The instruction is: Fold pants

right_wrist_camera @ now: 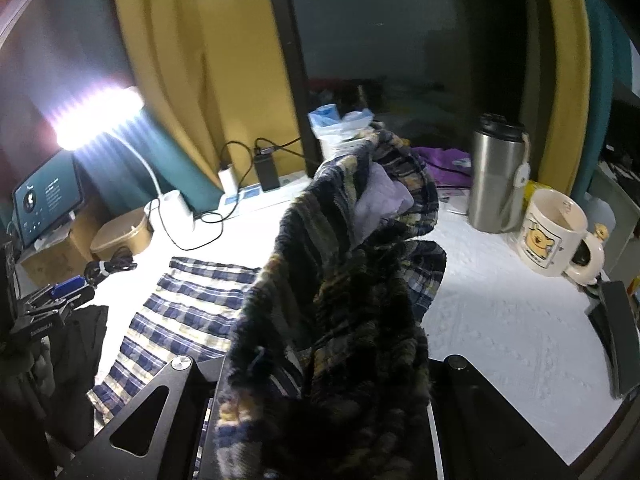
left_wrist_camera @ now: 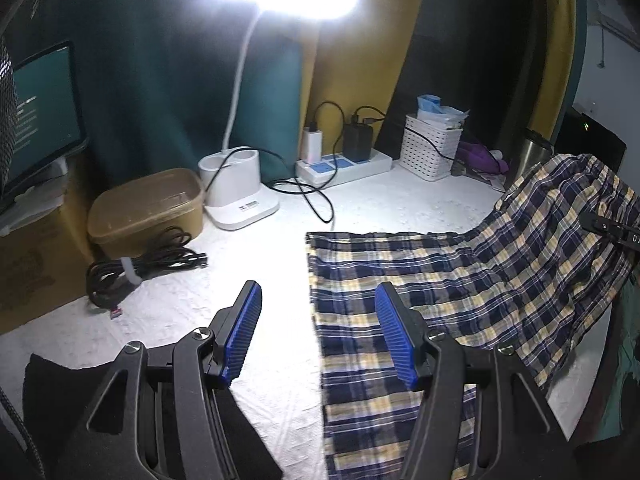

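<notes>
**Inspector:** State of the grippers and the garment, please.

**Assistant:** The right gripper (right_wrist_camera: 320, 392) is clamped narrow on a bunched end of the plaid pants (left_wrist_camera: 420, 280), holding it raised off the bench (left_wrist_camera: 248, 320). The rest of the pants lies flat on the bench, a straight hem edge toward the far left. The left gripper (left_wrist_camera: 318, 332) stands wide and empty, hovering above the near left edge of the cloth, touching nothing.

**Inspector:** Risks from here?

**Assistant:** First, the hold. The cloth is gathered thick and uneven in the right gripper; in my judgement a layer may slip out, or the fold may land crooked because only one side is carried. Second, with nothing pinning the flat part, it may drag across the bench as the lifted end travels.

**Inspector:** Surroundings?

**Assistant:** The steel flask (right_wrist_camera: 496, 176) and the mug (right_wrist_camera: 554, 232) stand to the right of the raised cloth; a swinging end could catch them. To the far left, the black cable (left_wrist_camera: 308, 196) of the power strip (left_wrist_camera: 344, 166) lies near the hem and could snag.
</notes>
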`<state>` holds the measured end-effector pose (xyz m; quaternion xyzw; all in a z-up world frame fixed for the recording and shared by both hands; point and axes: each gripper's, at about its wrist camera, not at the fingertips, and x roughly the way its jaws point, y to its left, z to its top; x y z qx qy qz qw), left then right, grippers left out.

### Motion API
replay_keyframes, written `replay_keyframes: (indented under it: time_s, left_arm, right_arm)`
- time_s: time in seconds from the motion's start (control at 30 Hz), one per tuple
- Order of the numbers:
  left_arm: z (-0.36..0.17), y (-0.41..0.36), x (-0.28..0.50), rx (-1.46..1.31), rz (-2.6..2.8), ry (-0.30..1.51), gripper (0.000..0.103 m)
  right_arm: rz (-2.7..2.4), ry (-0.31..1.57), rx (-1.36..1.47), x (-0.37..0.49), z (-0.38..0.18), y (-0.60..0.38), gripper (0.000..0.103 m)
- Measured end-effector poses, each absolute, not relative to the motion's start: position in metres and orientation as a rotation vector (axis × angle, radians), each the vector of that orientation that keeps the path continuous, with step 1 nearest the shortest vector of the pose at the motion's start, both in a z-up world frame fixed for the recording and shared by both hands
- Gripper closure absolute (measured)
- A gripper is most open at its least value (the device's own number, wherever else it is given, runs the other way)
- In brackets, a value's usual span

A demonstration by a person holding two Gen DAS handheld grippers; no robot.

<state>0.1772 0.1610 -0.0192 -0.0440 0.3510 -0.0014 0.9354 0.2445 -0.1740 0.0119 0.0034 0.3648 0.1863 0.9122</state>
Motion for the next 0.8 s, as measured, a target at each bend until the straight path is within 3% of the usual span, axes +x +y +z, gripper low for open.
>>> replay_keyframes:
  time_s: [0.8]
  left_arm:
    - [-0.035, 0.206, 0.149, -0.111, 0.057, 0.726, 0.043]
  right_arm:
    - [0.546, 0.844, -0.102, 0.258, -0.024, -0.06, 0.085]
